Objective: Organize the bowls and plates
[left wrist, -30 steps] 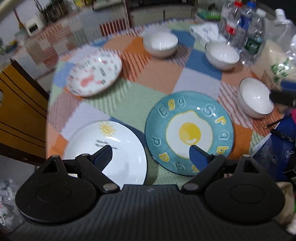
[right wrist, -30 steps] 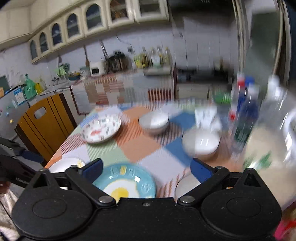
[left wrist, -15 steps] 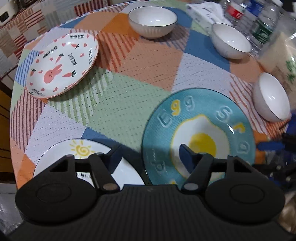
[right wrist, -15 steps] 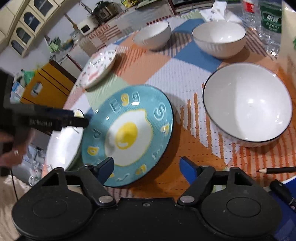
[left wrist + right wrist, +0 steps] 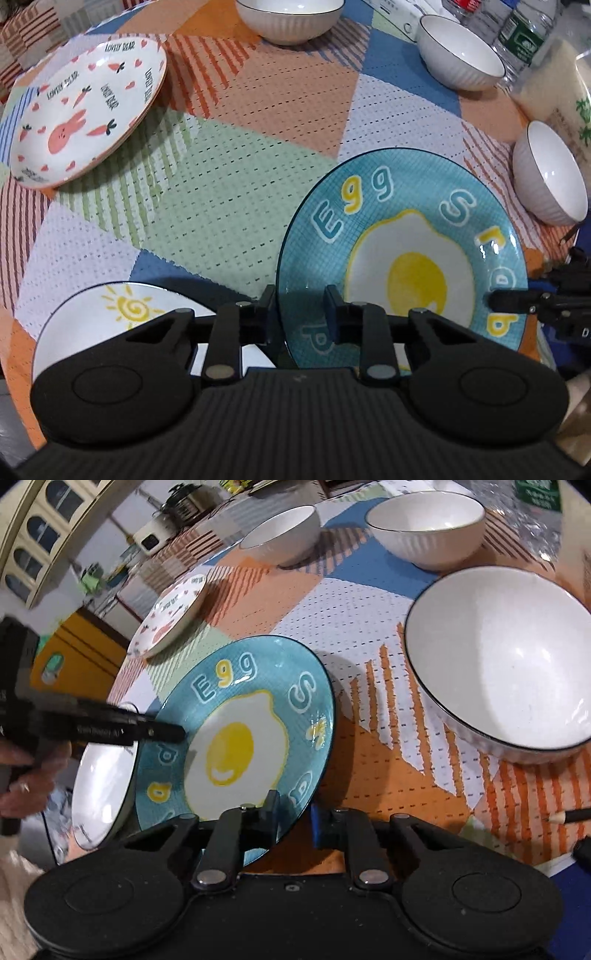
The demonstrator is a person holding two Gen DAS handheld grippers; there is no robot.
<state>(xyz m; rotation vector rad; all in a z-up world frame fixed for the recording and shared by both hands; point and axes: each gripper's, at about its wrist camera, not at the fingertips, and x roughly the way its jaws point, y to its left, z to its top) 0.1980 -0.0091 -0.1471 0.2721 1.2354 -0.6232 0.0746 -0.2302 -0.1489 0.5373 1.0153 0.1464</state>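
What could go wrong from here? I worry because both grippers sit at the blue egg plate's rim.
The egg plate is pinched only at opposite rims by the left gripper and right gripper; uneven lifting could make it slip. Its edge lies close to the sun plate and could knock it. The nearest white bowl stands close by the right gripper.

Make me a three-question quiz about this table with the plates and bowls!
1. Where is the bunny plate?
A. on the bare tablecloth
B. under the egg plate
C. inside a bowl

2. How many white bowls show in the right wrist view?
A. one
B. three
C. five

3. What is the right tool doing?
A. hanging open over a bowl
B. closed on the egg plate rim
C. holding a pencil

Answers: 1 A, it sits alone on the cloth. 2 B, three bowls are visible. 3 B, its fingers pinch the blue rim.
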